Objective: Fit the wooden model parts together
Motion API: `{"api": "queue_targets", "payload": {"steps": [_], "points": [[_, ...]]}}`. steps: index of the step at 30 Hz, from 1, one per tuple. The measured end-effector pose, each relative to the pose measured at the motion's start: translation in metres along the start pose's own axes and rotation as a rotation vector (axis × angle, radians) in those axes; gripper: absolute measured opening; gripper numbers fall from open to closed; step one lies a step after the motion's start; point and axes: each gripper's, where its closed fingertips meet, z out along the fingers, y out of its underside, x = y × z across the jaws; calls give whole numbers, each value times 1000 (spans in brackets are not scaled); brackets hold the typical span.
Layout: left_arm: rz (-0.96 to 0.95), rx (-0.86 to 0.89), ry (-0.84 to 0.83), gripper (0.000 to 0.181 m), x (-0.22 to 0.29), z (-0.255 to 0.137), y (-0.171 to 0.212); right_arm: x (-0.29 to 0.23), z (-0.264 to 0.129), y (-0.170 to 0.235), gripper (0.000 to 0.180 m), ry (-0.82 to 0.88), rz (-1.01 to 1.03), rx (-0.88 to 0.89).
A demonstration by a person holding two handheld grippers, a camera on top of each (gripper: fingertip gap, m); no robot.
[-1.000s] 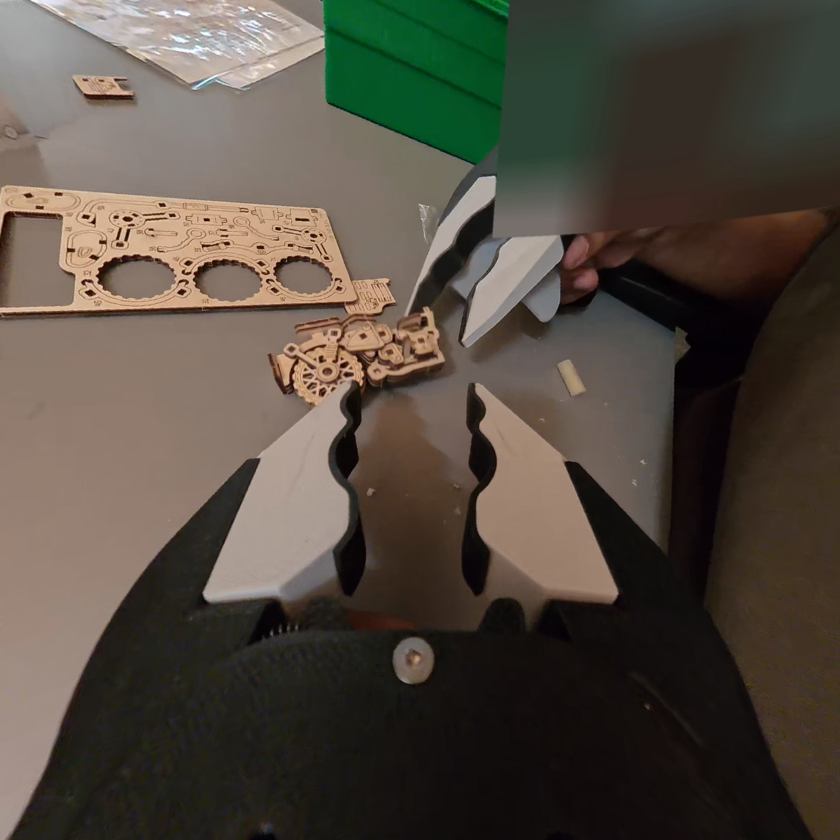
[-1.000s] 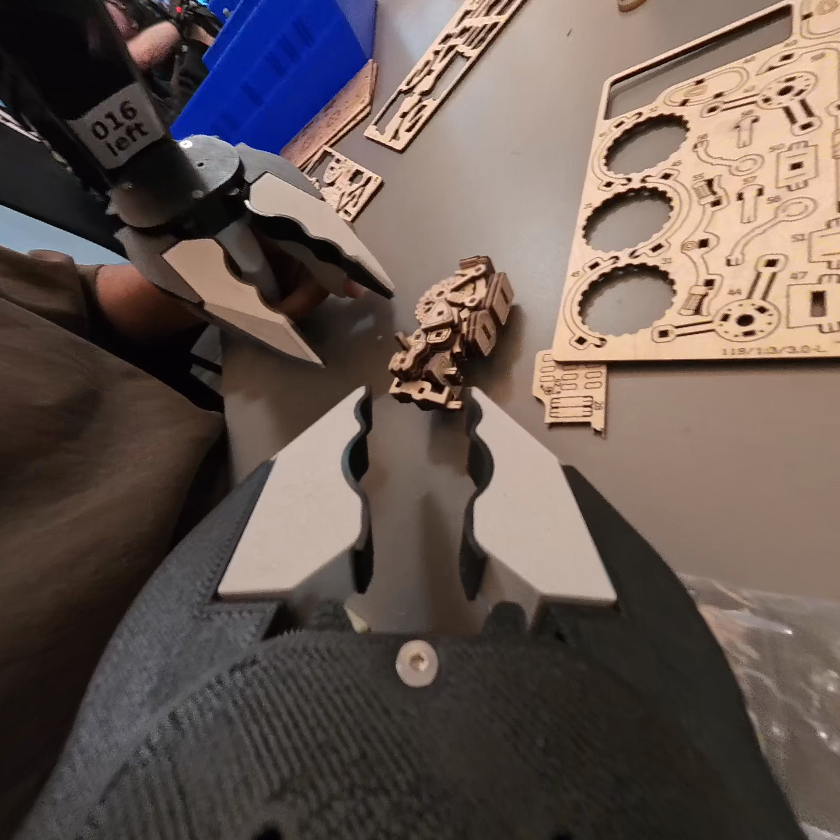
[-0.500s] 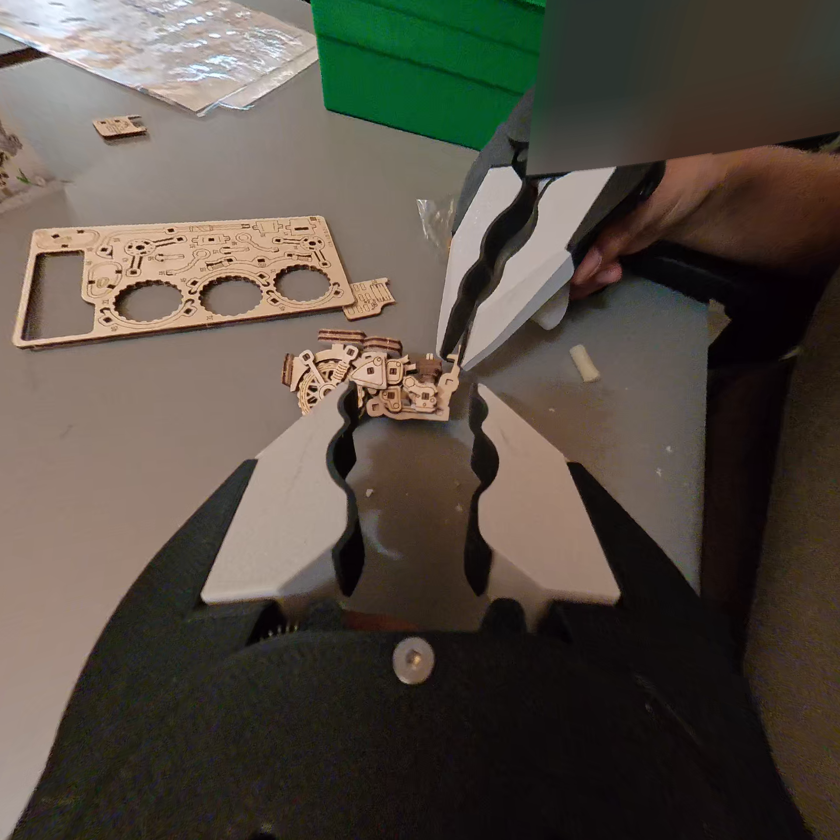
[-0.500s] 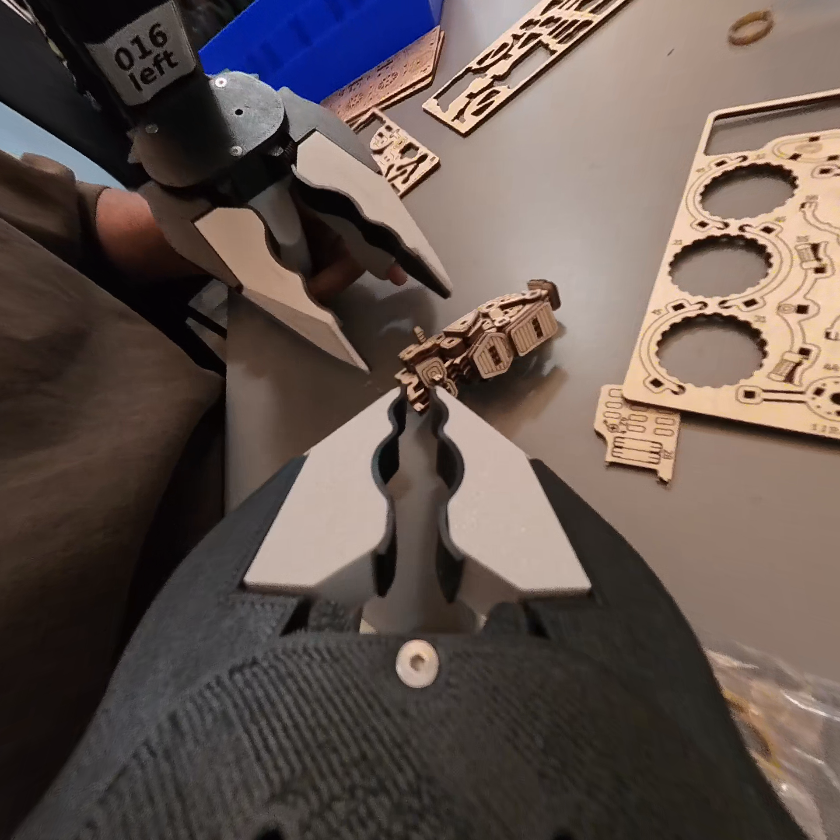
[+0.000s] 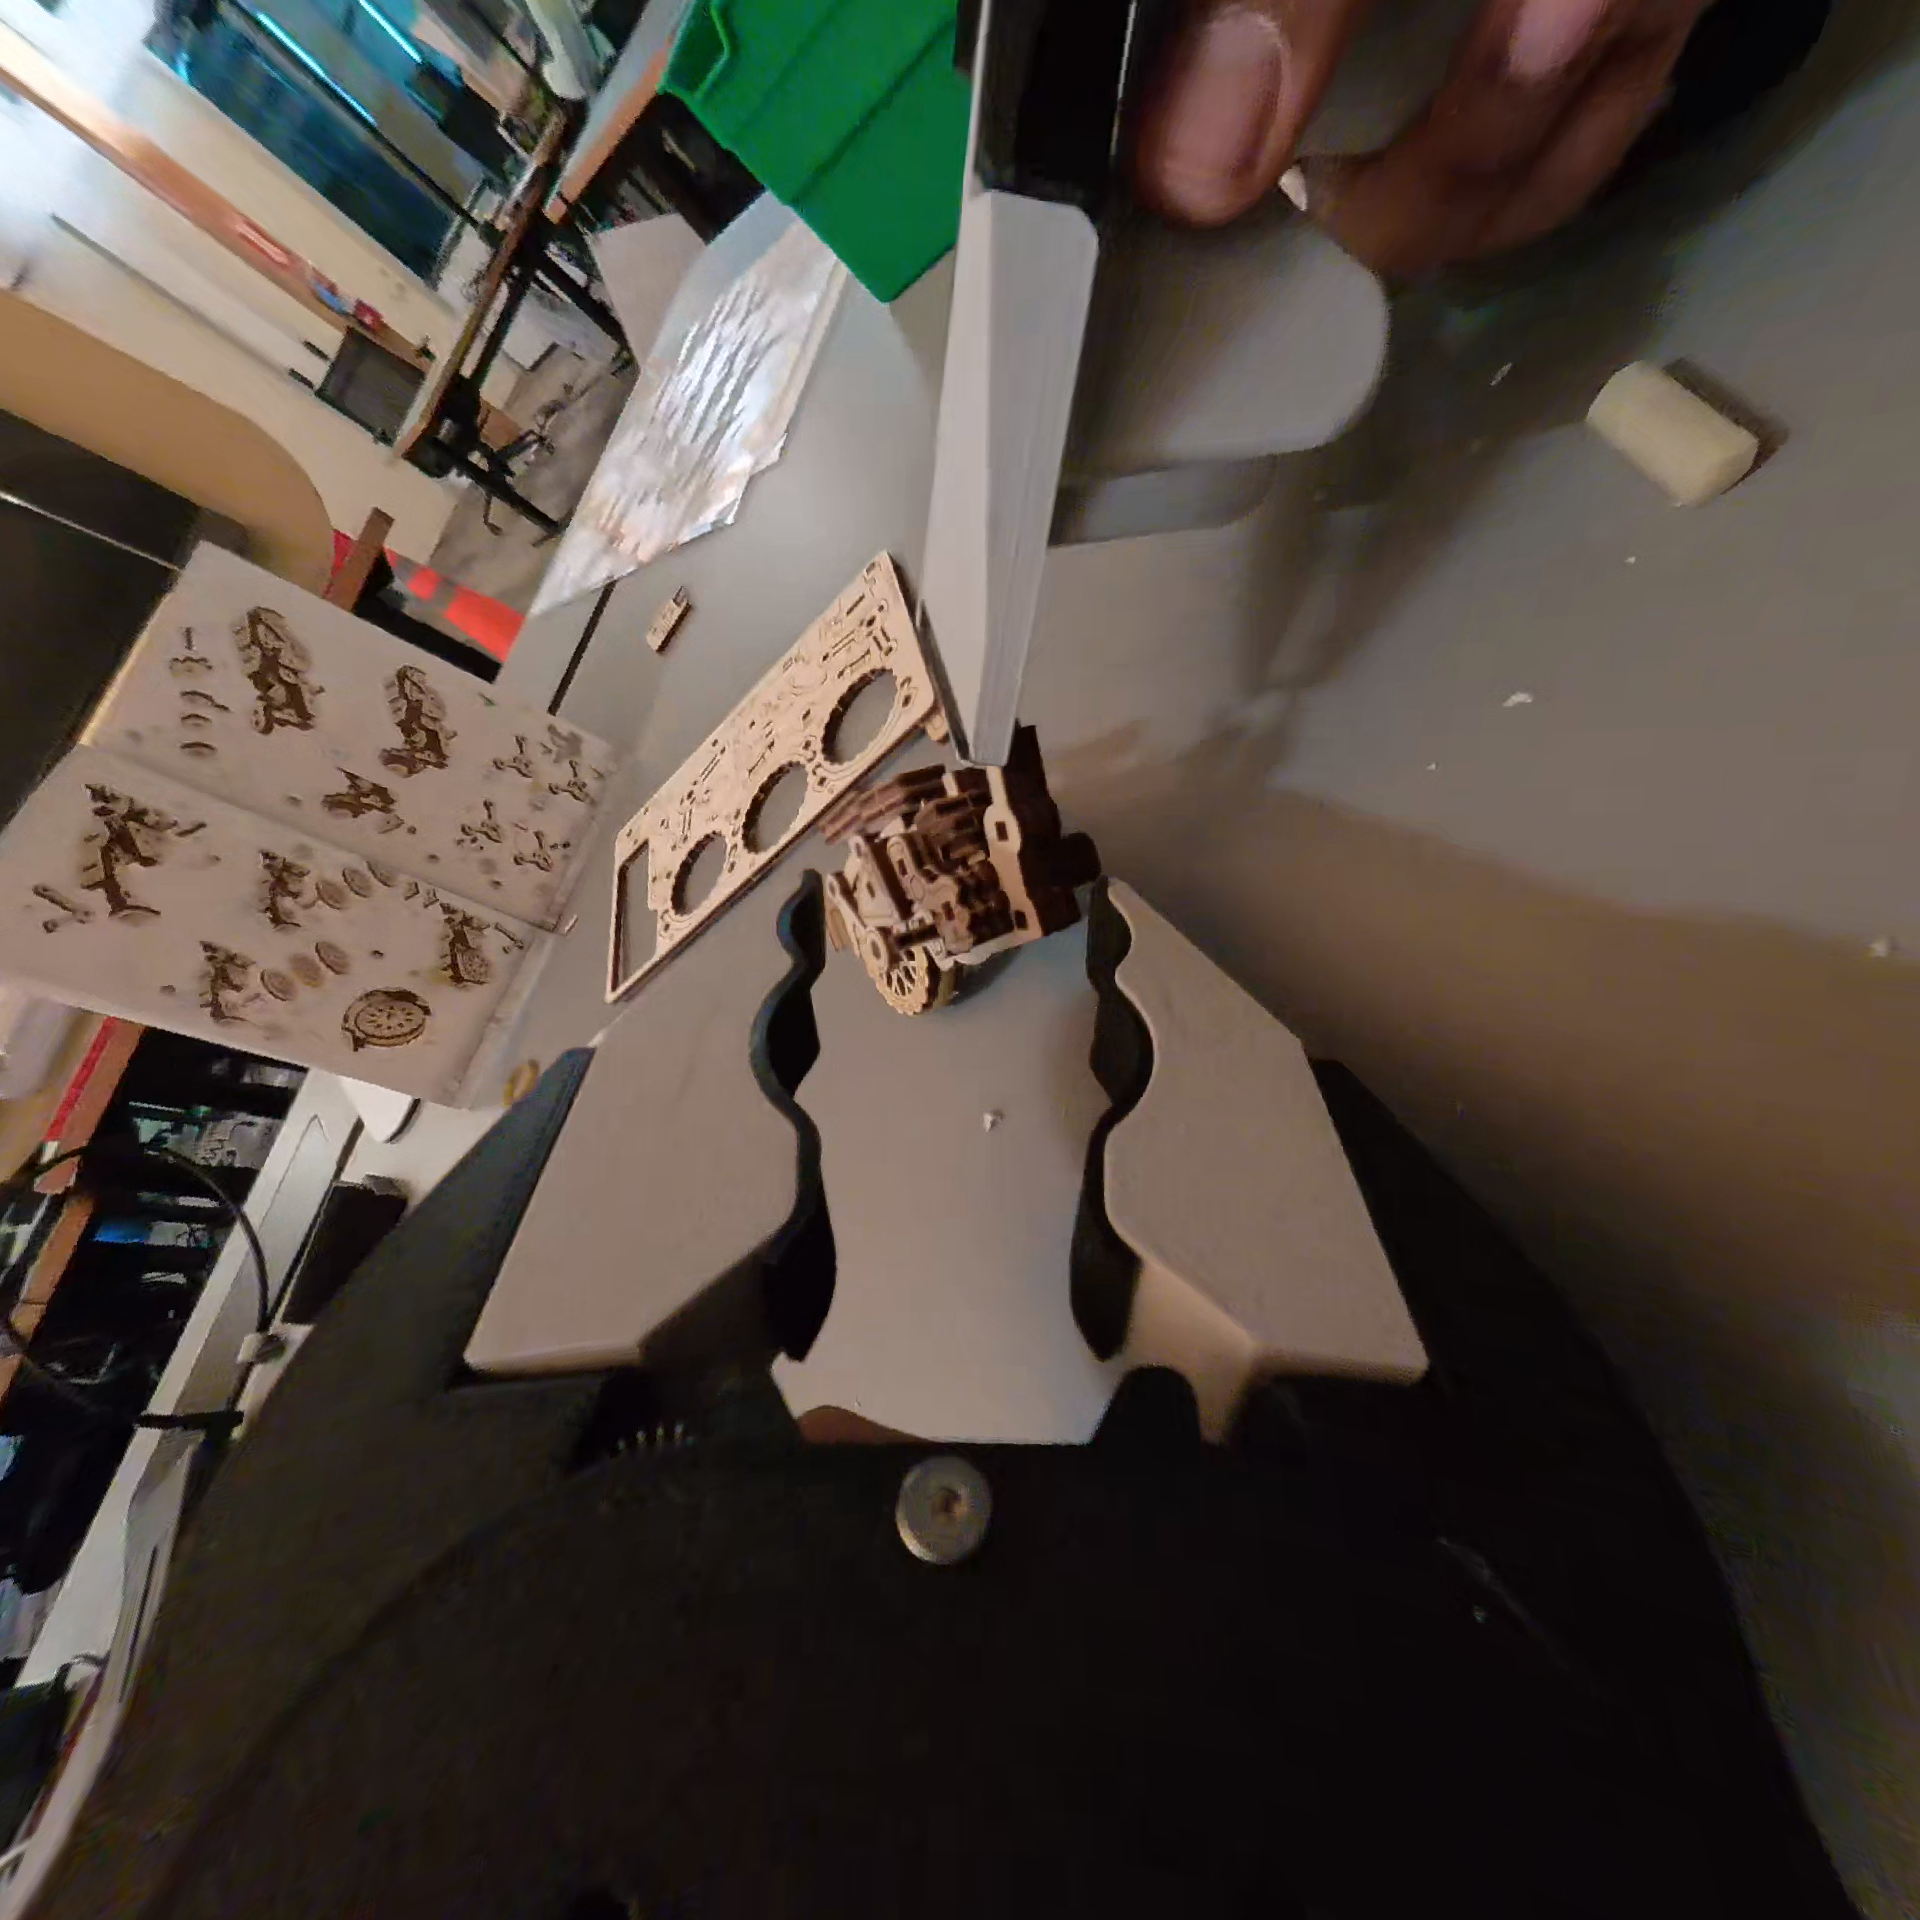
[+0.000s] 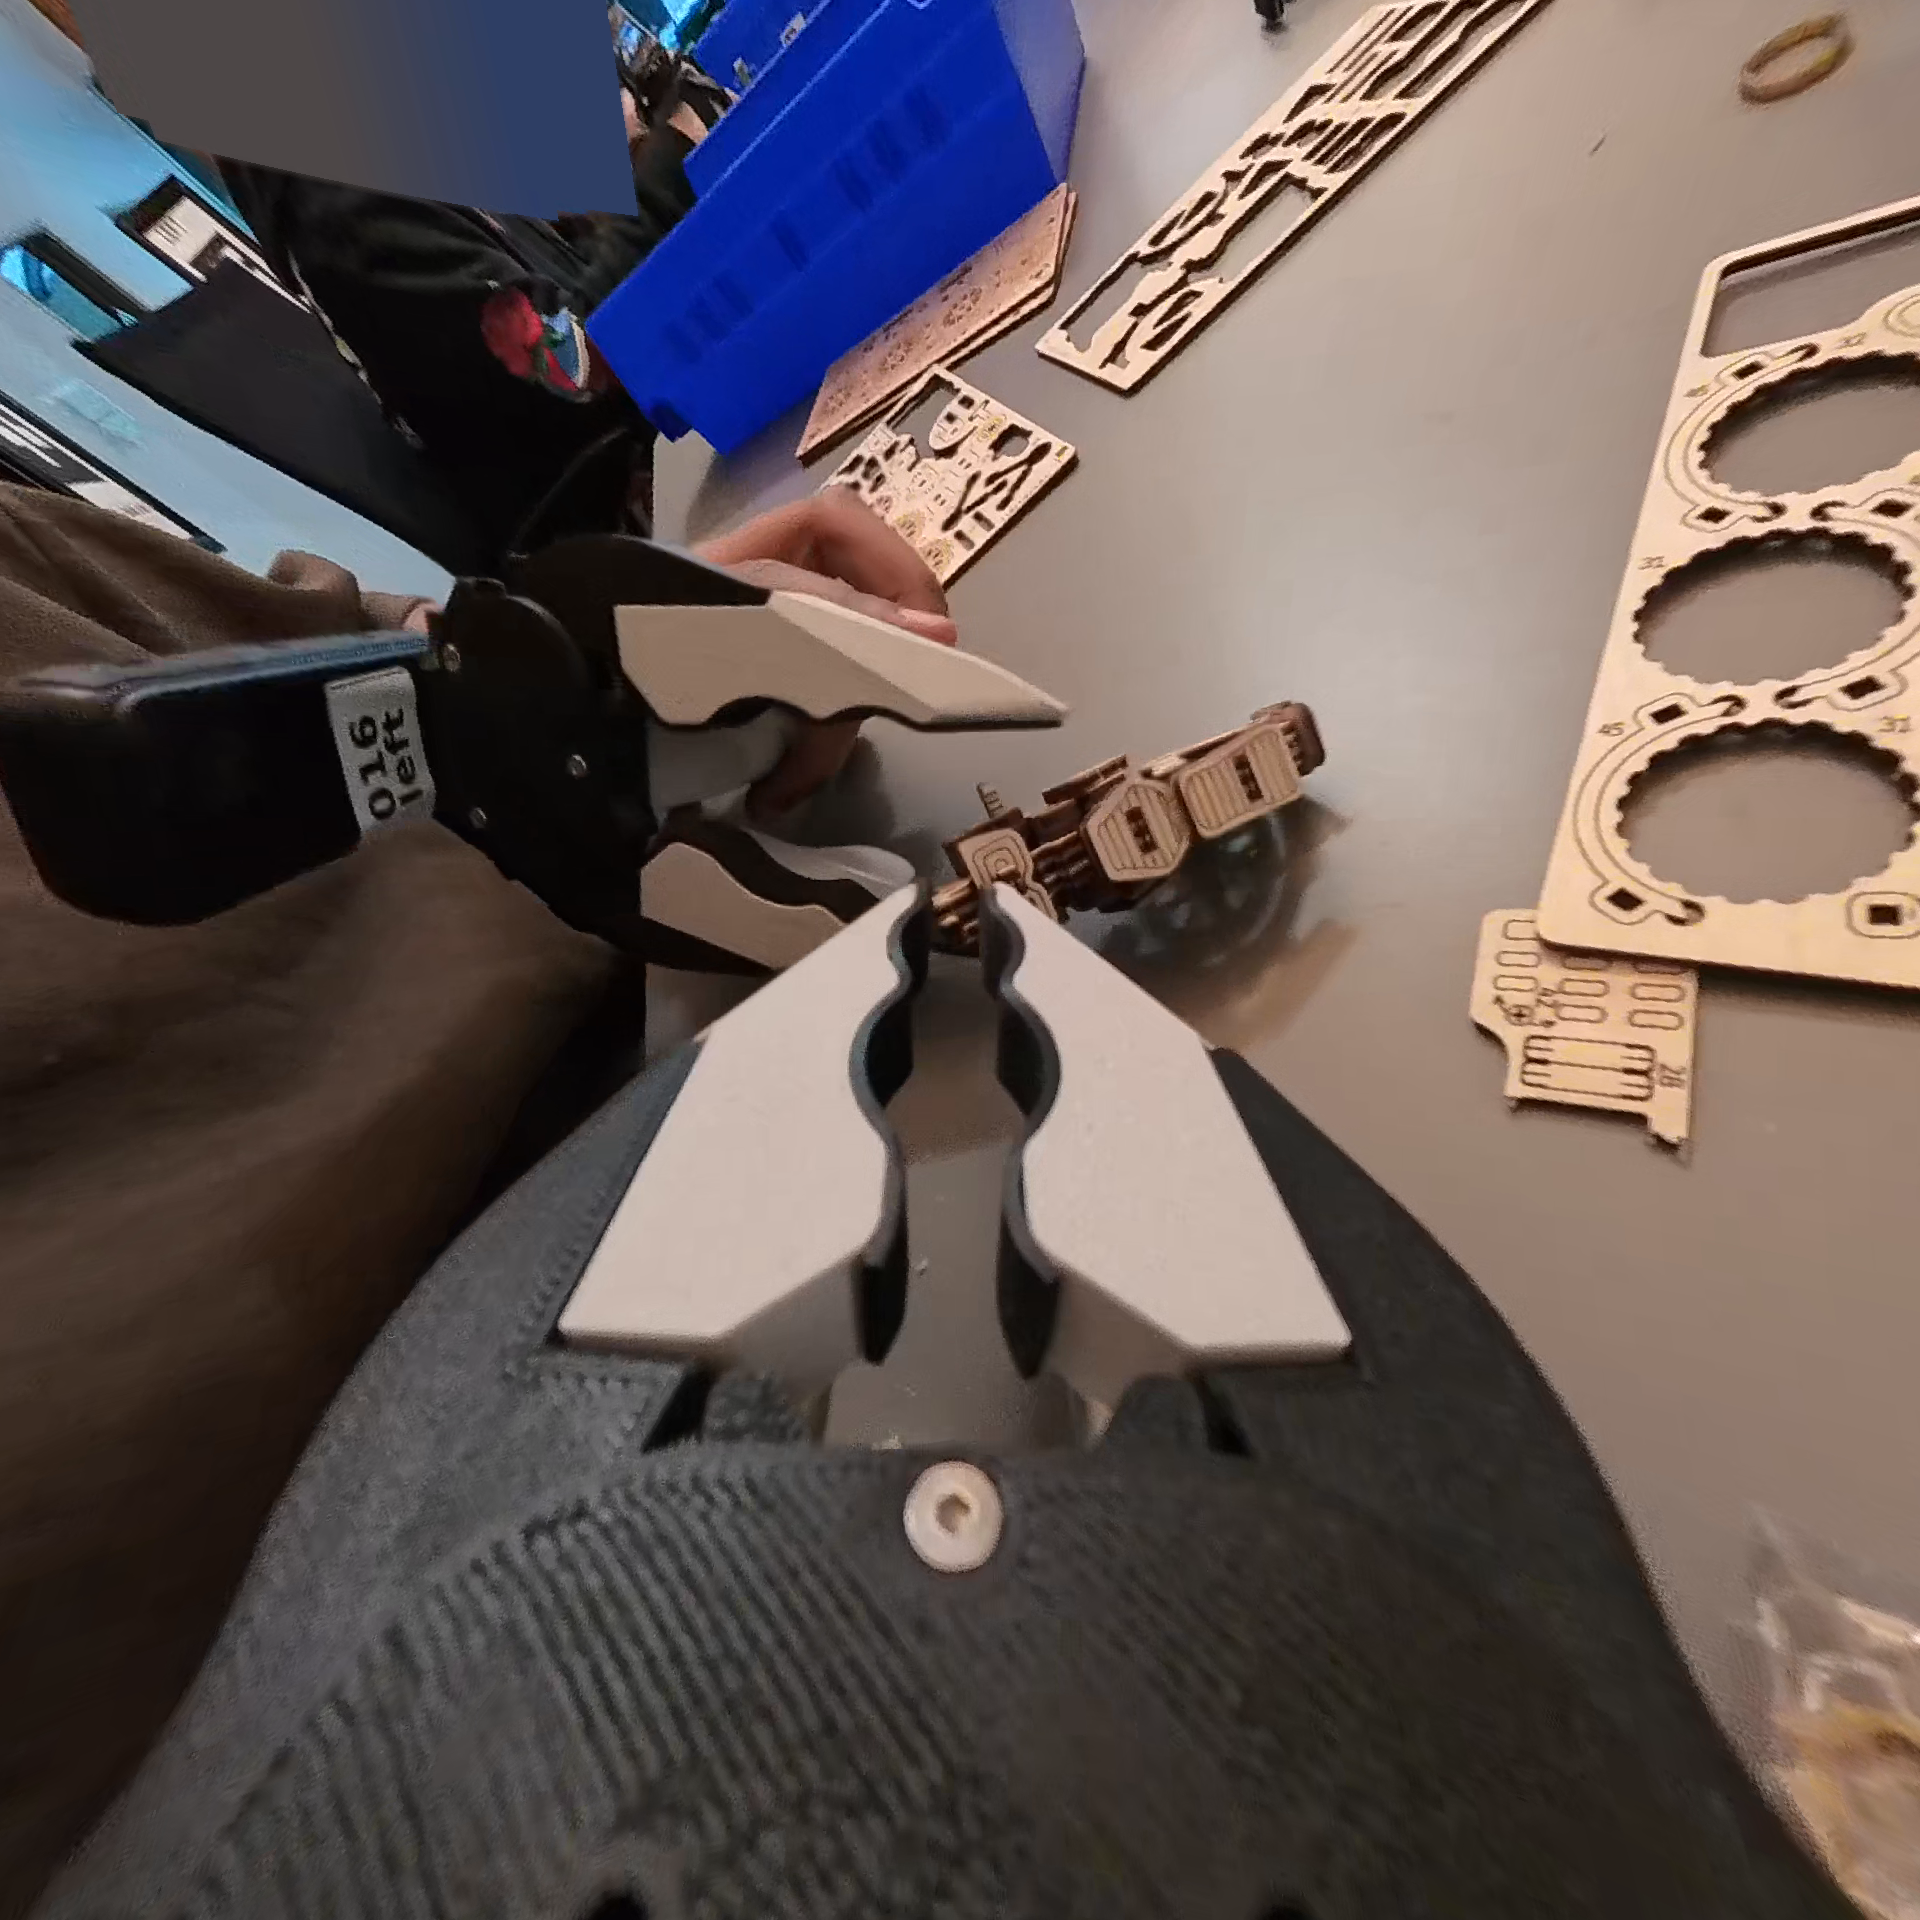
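A small, partly built wooden model [image 6: 1143,821] is held by one end in my right gripper [image 6: 956,909], which is shut on it. The model tilts just above the grey table [image 6: 1351,623]. In the left wrist view the model [image 5: 956,873] sits just beyond my left gripper [image 5: 951,914], which is open and turned on its side. The right gripper's fingers [image 5: 997,499] come down onto the model from above. In the right wrist view the left gripper [image 6: 821,790] is open to the left of the model, one finger above and one below.
A wooden parts sheet with three round holes [image 6: 1766,675] lies right of the model, a small cut piece [image 6: 1590,1018] beside it. More sheets [image 6: 1278,177] and a blue bin [image 6: 862,208] stand farther back. A green bin [image 5: 831,125], an instruction sheet [image 5: 281,821] and a white stub [image 5: 1673,447] are nearby. My left and right fingertips are right by each other. From either gripper's tips it is about 10 cm to the small cut piece [image 6: 1590,1018].
My right gripper closed on the model's end and tipped it up off the table. My left gripper rolled onto its side and moved in close to the model, still open.
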Motion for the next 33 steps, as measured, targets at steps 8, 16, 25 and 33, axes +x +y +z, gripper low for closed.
{"api": "queue_targets", "payload": {"steps": [8,16,25,33], "points": [[-45,73,23,32,1,-4,-11,-7,-5,-12,11,-79,75,75],[-140,90,40,31,-7,-6,-11,-17,-16,-14,45,-123,-75,39],[-197,225,146,29,-9,-19,-20,12,-19,-4,57,88,-857,-239],[-227,274,180,27,-12,-27,-22,35,9,-8,43,29,-1097,-317]]}}
